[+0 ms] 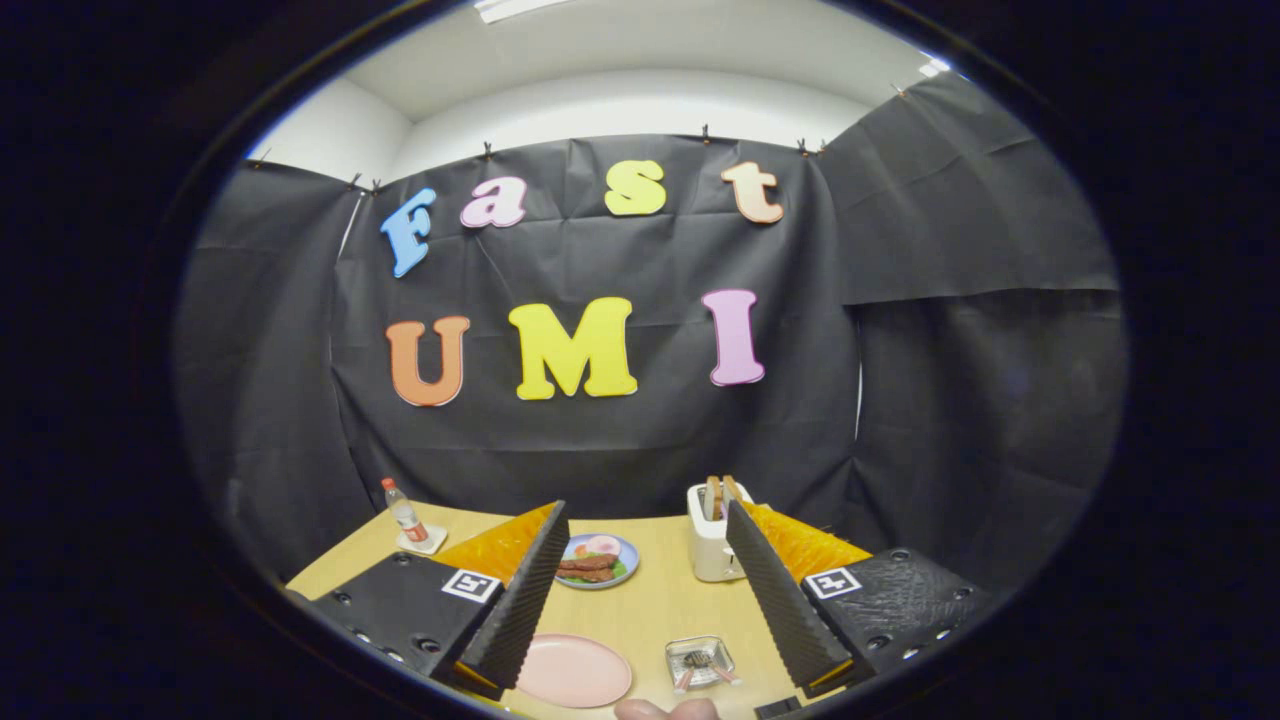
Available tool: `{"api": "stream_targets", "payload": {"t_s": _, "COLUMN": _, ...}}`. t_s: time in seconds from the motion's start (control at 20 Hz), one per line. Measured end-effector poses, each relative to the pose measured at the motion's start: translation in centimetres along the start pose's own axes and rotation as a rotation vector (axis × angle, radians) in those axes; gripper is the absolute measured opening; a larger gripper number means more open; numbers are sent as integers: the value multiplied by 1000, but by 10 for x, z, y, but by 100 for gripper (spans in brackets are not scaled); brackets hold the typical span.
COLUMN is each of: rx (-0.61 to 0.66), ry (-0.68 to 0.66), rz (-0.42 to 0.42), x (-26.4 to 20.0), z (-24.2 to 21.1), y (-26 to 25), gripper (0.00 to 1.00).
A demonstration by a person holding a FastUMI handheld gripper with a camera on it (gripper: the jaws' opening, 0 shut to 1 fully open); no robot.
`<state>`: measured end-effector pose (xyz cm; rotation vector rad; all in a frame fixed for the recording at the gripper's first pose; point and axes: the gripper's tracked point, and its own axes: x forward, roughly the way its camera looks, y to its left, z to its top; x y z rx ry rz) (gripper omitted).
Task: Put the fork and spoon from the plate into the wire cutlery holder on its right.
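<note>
Pink plate lies flat near the front edge of the table, bare pink surface, low rim, partly hidden behind the left finger. Wire cutlery holder sits just right of the plate, apart from it, small square wire basket seen from above; dark and pinkish-handled pieces lie in it, too small to tell fork from spoon.

Gripper hangs above the table front, released, holding nothing: its two ribbed black fingers stand wide apart, plate and holder both in the gap between them, low and close.

Open tan wood runs between plate and holder and on toward the table middle. Beyond the fingers, blue plate of food sits mid-table, meat and greens on it. White toaster with two slices sticking up stands right of it, just beside the right finger's tip. Plastic bottle with red cap stands on a white coaster near the far left corner. Fingertips of a hand show at the front edge.
</note>
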<state>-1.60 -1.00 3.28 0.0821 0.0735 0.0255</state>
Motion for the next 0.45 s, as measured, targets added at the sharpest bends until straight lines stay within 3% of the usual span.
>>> {"api": "stream_targets", "payload": {"t_s": 0.45, "rx": -20, "ry": -32, "rz": -15, "x": -8, "z": 7, "y": 1, "gripper": 94}}
